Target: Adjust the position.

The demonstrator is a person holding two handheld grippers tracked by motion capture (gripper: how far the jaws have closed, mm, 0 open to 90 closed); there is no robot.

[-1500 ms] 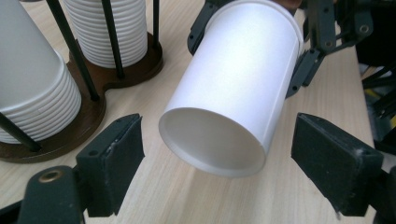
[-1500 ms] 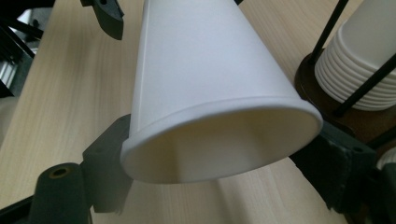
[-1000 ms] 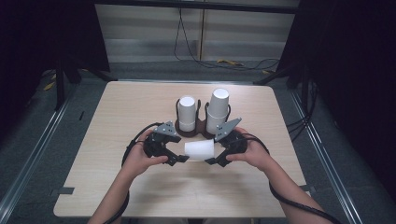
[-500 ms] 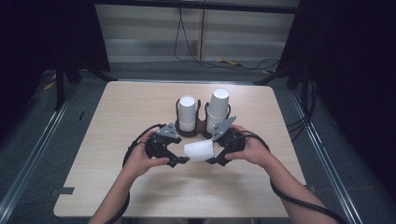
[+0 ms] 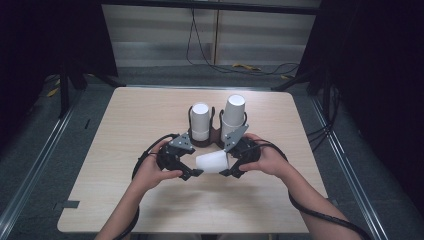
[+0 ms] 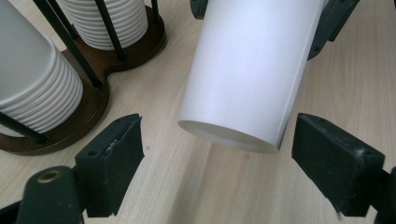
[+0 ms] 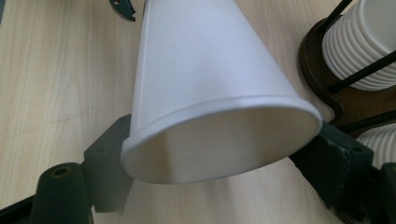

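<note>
cup stacks (image 6: 37, 79) | tops cut off | left gripper view

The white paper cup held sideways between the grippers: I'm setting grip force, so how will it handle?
The paper cup is thin-walled and probably very light. Its rim already looks squashed oval between the right gripper jaws, so it likely crushes easily. Tapered and round, it would probably roll in a curve if dropped on the table.

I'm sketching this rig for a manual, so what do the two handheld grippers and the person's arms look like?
Both grippers, left gripper and right gripper, are matte black, each topped by a grey three-cornered plate and trailing a black cable. Each has two blocky black jaws with flat rectangular pads showing small screw holes; a brass-coloured insert sits near one jaw's base. The forearms are bare, no sleeves in view.
</note>
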